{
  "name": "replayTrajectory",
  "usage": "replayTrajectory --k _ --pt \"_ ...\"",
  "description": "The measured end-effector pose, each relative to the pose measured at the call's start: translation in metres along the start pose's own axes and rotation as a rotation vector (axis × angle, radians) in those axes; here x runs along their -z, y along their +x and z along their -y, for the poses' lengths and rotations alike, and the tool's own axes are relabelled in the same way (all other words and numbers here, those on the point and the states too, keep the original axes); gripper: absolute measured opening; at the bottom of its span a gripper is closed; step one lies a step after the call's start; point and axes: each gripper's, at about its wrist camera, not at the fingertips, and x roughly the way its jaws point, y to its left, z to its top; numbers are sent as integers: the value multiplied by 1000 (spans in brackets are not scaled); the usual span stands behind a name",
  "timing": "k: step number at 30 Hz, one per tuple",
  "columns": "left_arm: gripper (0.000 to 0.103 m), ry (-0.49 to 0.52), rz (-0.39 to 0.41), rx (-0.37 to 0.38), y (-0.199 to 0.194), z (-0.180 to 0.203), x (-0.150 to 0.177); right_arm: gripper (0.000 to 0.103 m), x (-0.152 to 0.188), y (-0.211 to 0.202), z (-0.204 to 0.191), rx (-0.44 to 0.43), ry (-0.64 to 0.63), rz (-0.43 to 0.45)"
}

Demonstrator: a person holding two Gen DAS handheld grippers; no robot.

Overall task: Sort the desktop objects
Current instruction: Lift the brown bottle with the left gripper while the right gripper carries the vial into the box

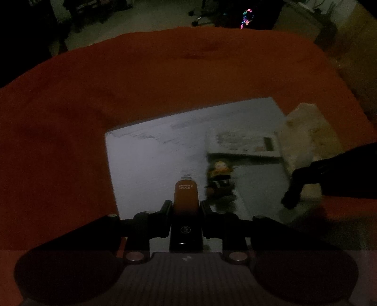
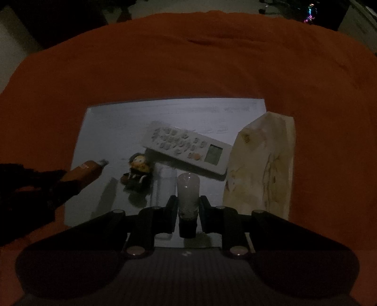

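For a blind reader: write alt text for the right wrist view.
The right gripper is shut on a pale tube above a white board on an orange cloth. On the board lie a remote and a small figurine, with a cream packet at its right edge. At left, the left gripper holds an orange tube.

Dim home room: orange-clothed table [image 1: 94, 117], glowing computer [image 1: 246, 17] behind.

Dim, grainy views; pale rectangular sheet [image 2: 113, 131] brightest; small figurine [image 1: 220, 181] motion-blurred; fisheye bends red cloth [image 1: 70, 117] edges.
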Motion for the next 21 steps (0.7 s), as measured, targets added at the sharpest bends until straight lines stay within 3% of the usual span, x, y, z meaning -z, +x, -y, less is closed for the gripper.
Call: replayTrajectory --k 12,21 --pt "21 40 57 87 -69 24 17 22 16 -43 -10 -79 -14 33" --pt "21 72 72 95 -93 44 51 22 49 -73 -21 -150 -55 43"
